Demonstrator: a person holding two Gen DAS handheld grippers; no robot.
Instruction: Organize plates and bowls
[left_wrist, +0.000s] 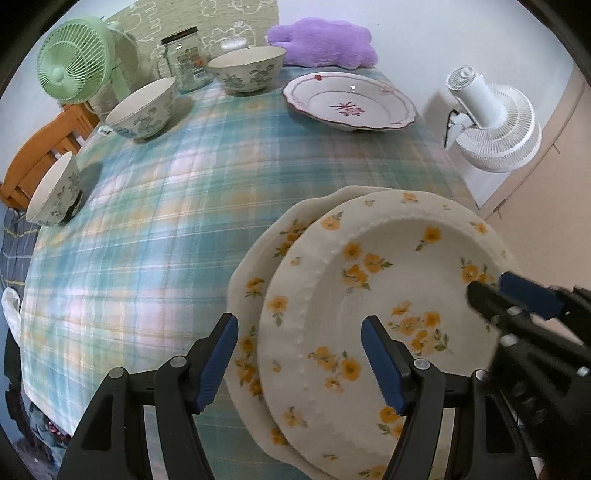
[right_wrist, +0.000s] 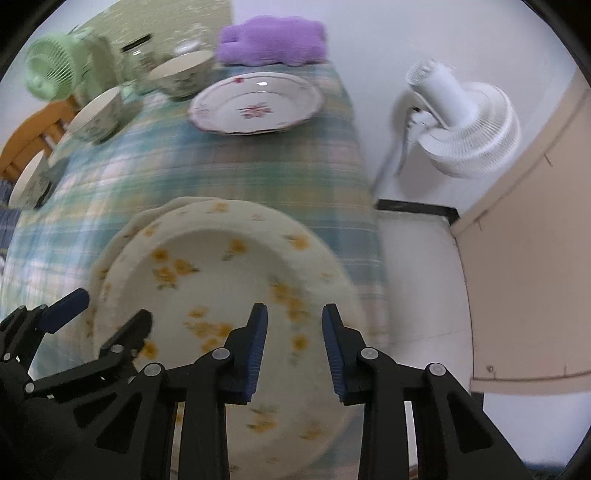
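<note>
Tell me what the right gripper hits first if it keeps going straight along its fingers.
Most likely the top yellow-flowered plate. The right gripper points steeply down over that plate's right side, jaws partly apart with nothing between them. The view is blurred, so whether it meets the rim or the well is unclear.

Two yellow-flowered plates (left_wrist: 369, 295) stacked; pink-flowered plate (left_wrist: 351, 101) and three bowls (left_wrist: 144, 109) apart.

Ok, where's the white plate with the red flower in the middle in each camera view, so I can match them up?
Left wrist view: the white scalloped plate with the red flower sits upper right of centre, on the far part of the plaid tablecloth.
Right wrist view: the same plate sits upper centre, slightly blurred.
Shared landmark: the purple plush toy lies just behind it in both.
</note>
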